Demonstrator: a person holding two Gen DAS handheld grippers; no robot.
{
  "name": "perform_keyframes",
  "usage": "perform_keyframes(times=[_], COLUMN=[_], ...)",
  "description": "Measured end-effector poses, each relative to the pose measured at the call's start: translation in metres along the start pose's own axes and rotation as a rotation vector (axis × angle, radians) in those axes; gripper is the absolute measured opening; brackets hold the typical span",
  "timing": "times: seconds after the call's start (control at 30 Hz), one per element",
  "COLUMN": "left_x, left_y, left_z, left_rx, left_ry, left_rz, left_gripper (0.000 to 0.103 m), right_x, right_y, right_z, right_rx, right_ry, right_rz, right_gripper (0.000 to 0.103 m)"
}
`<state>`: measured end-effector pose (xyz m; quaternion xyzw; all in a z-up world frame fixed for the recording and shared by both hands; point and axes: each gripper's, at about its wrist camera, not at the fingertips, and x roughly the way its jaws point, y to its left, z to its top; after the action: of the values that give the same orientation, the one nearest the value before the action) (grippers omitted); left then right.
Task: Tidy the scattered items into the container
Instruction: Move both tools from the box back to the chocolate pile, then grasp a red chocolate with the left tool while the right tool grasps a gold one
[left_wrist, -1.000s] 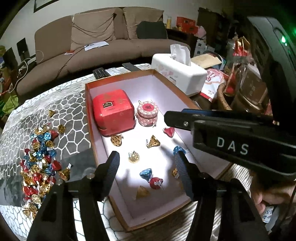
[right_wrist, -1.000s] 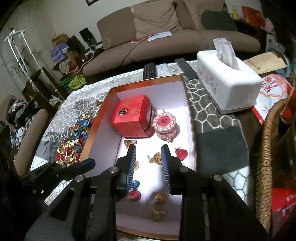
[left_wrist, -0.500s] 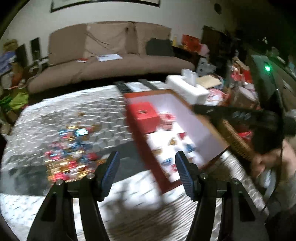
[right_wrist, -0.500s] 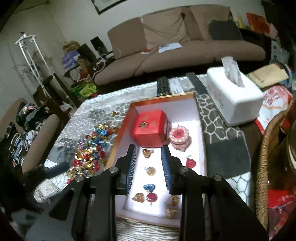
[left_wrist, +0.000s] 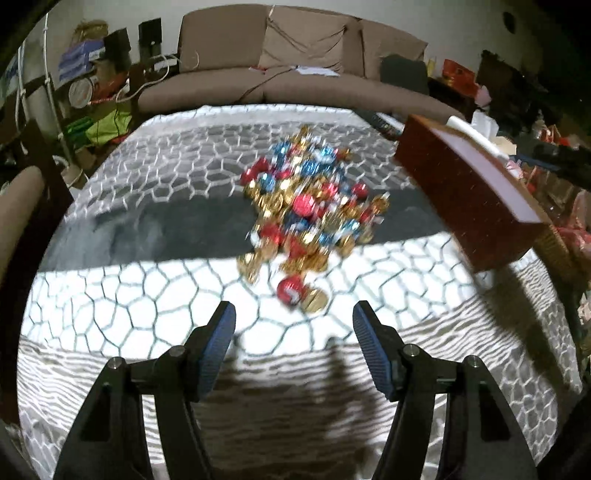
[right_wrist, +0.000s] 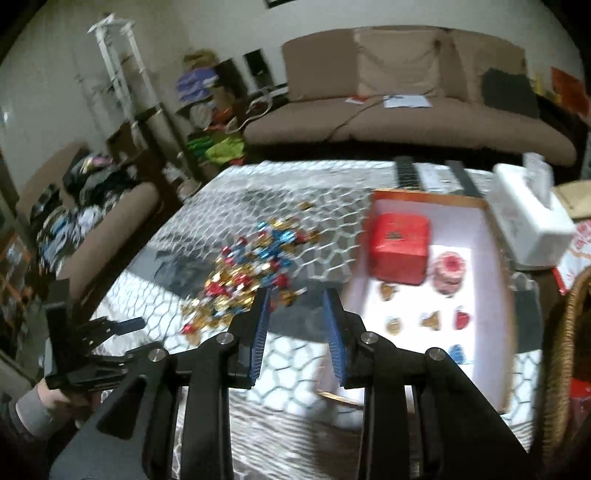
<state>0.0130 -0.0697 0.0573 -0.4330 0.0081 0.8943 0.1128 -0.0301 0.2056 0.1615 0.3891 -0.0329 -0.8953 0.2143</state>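
Observation:
A heap of red, blue and gold foil-wrapped candies (left_wrist: 306, 210) lies on the honeycomb-patterned tablecloth. My left gripper (left_wrist: 293, 317) hovers just short of the heap's near edge, open and with nothing between its fingers. The brown box (left_wrist: 461, 192) stands to its right. In the right wrist view the heap (right_wrist: 255, 266) sits ahead and left of my right gripper (right_wrist: 296, 299), whose jaws stand narrowly apart and empty. The box's white floor (right_wrist: 472, 236) holds a red tin (right_wrist: 400, 247), a pink round box (right_wrist: 448, 271) and several candies. The left gripper (right_wrist: 133, 336) shows at lower left.
A white tissue box (right_wrist: 524, 225) stands behind the box and two remotes (right_wrist: 406, 173) lie at the table's far edge. A wicker basket (right_wrist: 569, 350) is at the right. A brown sofa (right_wrist: 406, 110) runs behind the table. A person's hand (right_wrist: 37, 406) grips the left tool.
My left gripper has swung left from above the box to the candy heap. My right gripper has lifted and drifted left, so the box now lies to its right.

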Motion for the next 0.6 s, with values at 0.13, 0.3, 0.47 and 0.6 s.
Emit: perform_keyframes(times=[0.13, 0.3, 0.47, 0.6], left_x=[0.009, 0.02, 0.033, 0.046], left_y=[-0.007, -0.003, 0.003, -0.006], left_z=[-0.003, -0.001, 0.006, 0.005], left_rx=[0.036, 0.02, -0.028, 0.011], left_ry=[-0.014, -0.011, -0.011, 0.03], left_rz=[-0.033, -0.064, -0.104, -0.11], left_gripper=[0.066, 0.066, 0.066, 0.06], right_x=[0.026, 0.065, 0.087, 0.101], right_y=[0.032, 0.058, 0.064, 0.047], right_z=[-0.008, -0.018, -0.025, -0.03], right_rx=[-0.029, -0.05, -0.022, 0.038], right_ry=[0.04, 0.106, 0.139, 0.167], right_rz=[0.026, 0.031, 0.018, 0.014], right_gripper=[0.029, 0.029, 0.029, 0.029])
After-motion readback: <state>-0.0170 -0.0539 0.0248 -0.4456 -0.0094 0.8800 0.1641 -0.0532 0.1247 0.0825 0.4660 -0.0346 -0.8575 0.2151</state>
